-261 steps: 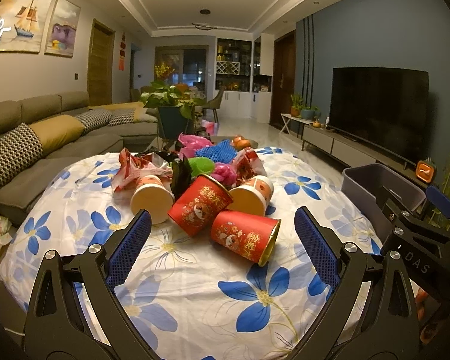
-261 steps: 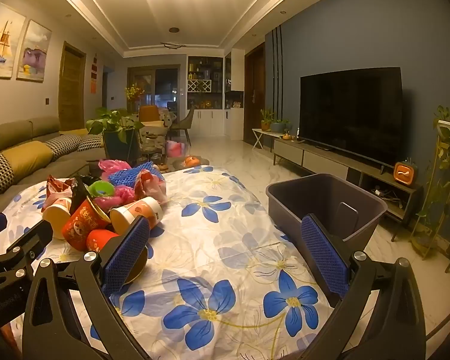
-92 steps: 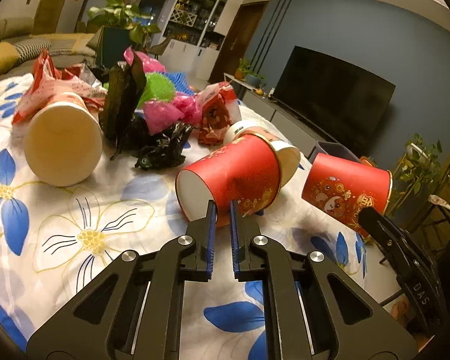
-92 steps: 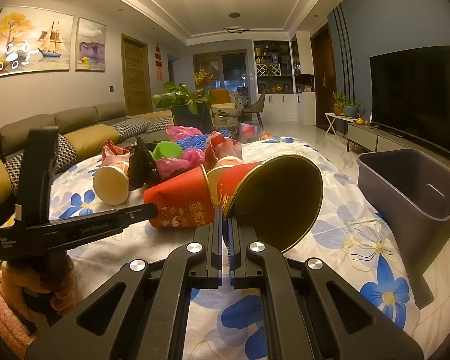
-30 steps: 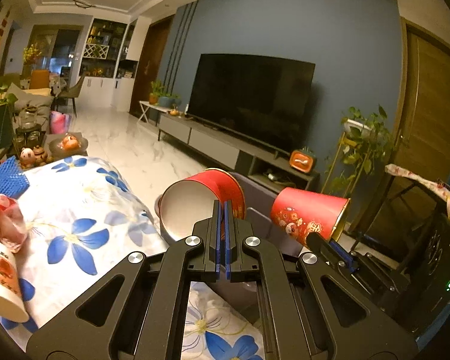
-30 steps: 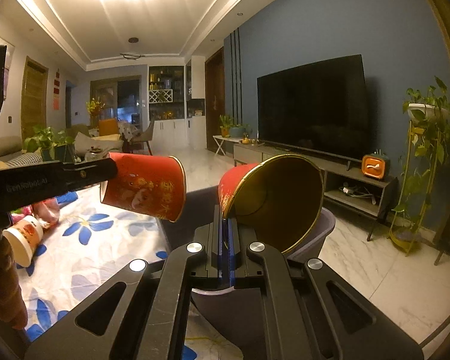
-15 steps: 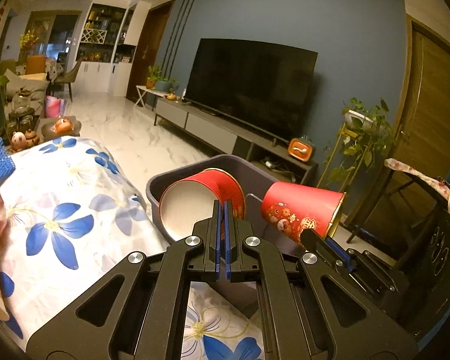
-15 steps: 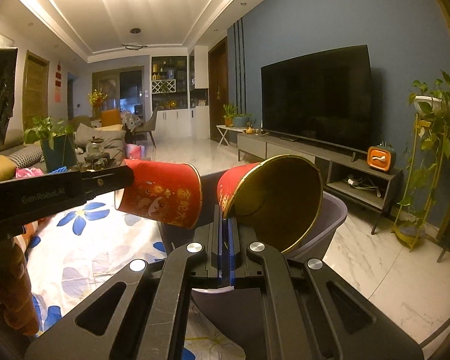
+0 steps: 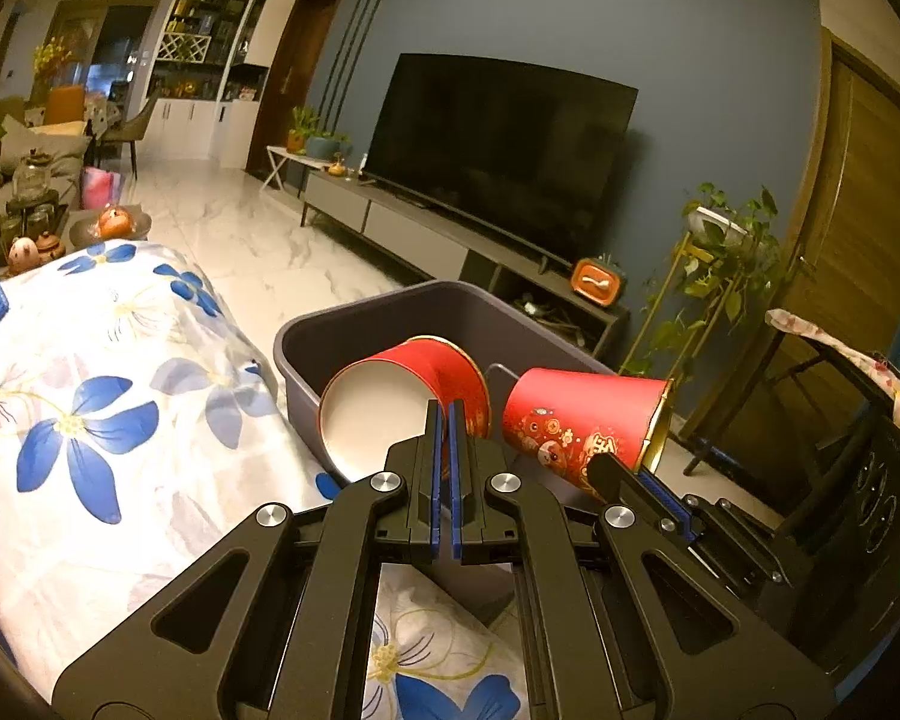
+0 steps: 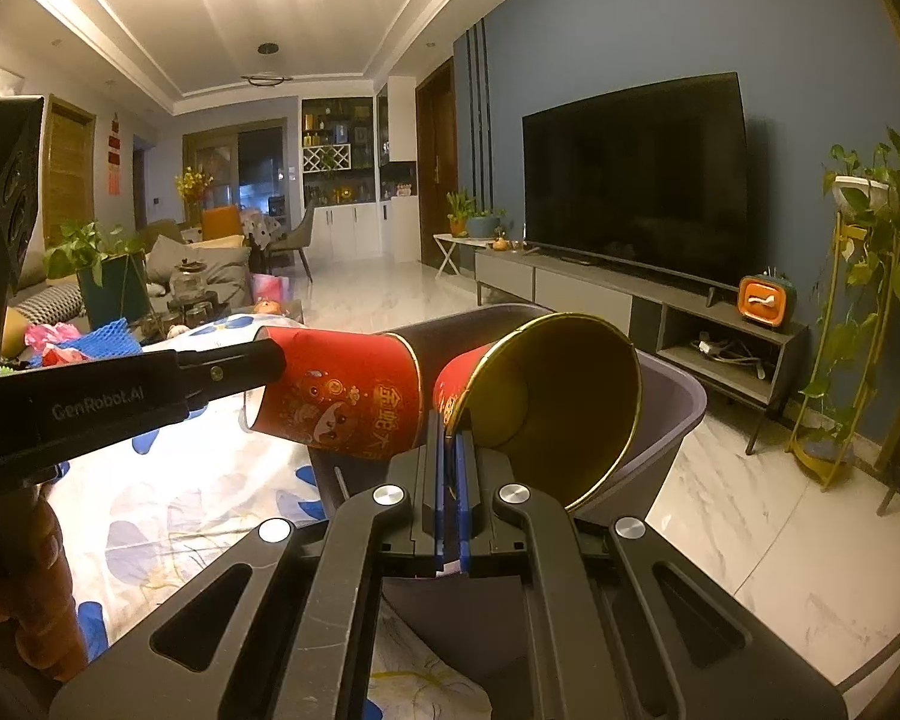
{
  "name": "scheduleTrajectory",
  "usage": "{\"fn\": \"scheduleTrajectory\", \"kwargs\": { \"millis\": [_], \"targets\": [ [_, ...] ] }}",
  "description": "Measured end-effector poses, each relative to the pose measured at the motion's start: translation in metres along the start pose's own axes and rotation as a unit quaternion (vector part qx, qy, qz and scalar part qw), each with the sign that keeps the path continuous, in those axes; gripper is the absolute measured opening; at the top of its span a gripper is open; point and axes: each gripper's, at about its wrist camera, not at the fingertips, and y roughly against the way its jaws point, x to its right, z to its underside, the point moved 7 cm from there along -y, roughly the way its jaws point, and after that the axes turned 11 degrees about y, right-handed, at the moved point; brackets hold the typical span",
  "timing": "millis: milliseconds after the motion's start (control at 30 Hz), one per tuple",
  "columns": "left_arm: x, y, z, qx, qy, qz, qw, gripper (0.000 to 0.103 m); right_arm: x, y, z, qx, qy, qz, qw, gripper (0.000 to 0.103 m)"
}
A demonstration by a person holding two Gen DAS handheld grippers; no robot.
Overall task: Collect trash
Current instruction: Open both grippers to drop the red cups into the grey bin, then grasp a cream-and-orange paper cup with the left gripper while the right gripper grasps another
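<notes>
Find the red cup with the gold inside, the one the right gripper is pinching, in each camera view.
Left wrist view: the gold-lined cup lies sideways right of centre, over the grey bin.
Right wrist view: gold-lined cup at centre, mouth towards the camera.
Shared landmark: the orange TV-shaped ornament.

Two red paper cups with printed festive figures are held on their sides above the grey bin. The white-lined cup faces the left camera; the gold-lined cup sits beside it, rim pinched.
</notes>
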Motion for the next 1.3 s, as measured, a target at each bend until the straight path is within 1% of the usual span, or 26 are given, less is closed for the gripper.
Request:
{"fn": "scheduleTrajectory", "kwargs": {
  "millis": [233, 300, 433, 500, 600, 633, 667, 700, 733, 767, 867, 1000, 1033, 1100, 1200, 1300],
  "targets": [
    [0.001, -0.006, 0.005, -0.011, 0.003, 0.003, 0.9999, 0.002, 0.000, -0.002, 0.001, -0.003, -0.005, 0.000, 1.000, 0.004],
    [0.002, -0.008, 0.007, -0.014, 0.002, 0.004, 0.9999, 0.002, 0.001, -0.002, 0.000, -0.003, -0.006, 0.001, 1.000, 0.011],
    [0.002, -0.013, 0.012, -0.024, -0.003, 0.000, 0.9997, 0.004, 0.003, -0.001, 0.000, -0.001, -0.010, 0.006, 1.000, 0.016],
    [-0.001, -0.015, 0.014, -0.031, 0.000, -0.005, 0.9995, 0.009, 0.004, 0.000, 0.001, 0.000, -0.013, 0.009, 1.000, 0.020],
    [-0.004, -0.014, 0.017, -0.031, 0.004, -0.004, 0.9995, 0.020, 0.005, 0.003, 0.000, 0.004, -0.015, 0.013, 1.000, 0.022],
    [-0.004, -0.012, 0.017, -0.030, 0.004, -0.004, 0.9995, 0.030, 0.005, 0.005, -0.001, 0.006, -0.014, 0.015, 1.000, 0.023],
    [-0.005, -0.009, 0.017, -0.026, 0.007, -0.005, 0.9996, 0.043, 0.004, 0.007, 0.000, 0.008, -0.014, 0.016, 1.000, 0.027],
    [-0.007, -0.005, 0.017, -0.020, 0.009, -0.007, 0.9997, 0.049, 0.002, 0.010, 0.000, 0.011, -0.013, 0.017, 1.000, 0.031],
    [-0.009, 0.000, 0.017, -0.014, 0.011, -0.008, 0.9998, 0.056, 0.001, 0.013, -0.001, 0.013, -0.013, 0.017, 1.000, 0.033],
    [-0.010, 0.004, 0.017, -0.010, 0.013, -0.009, 0.9998, 0.060, 0.000, 0.017, -0.002, 0.017, -0.014, 0.017, 1.000, 0.037],
    [-0.020, 0.022, 0.015, 0.013, 0.016, -0.031, 0.9993, 0.072, -0.004, 0.027, -0.004, 0.027, -0.014, 0.017, 0.999, 0.048],
    [-0.039, 0.055, 0.015, 0.049, 0.018, -0.076, 0.9957, 0.078, -0.013, 0.039, -0.006, 0.038, -0.016, 0.005, 0.999, 0.059],
    [-0.043, 0.063, 0.015, 0.057, 0.019, -0.087, 0.9944, 0.079, -0.018, 0.042, -0.006, 0.040, -0.016, 0.000, 0.999, 0.060],
    [-0.054, 0.080, 0.015, 0.074, 0.022, -0.108, 0.9911, 0.081, -0.027, 0.045, -0.008, 0.043, -0.014, -0.010, 0.999, 0.064],
    [-0.075, 0.108, 0.017, 0.095, 0.029, -0.147, 0.9841, 0.083, -0.047, 0.053, -0.011, 0.048, -0.006, -0.029, 0.998, 0.067],
    [-0.098, 0.138, 0.019, 0.117, 0.039, -0.189, 0.9742, 0.083, -0.066, 0.058, -0.014, 0.051, 0.000, -0.047, 0.998, 0.068]
  ]
}}
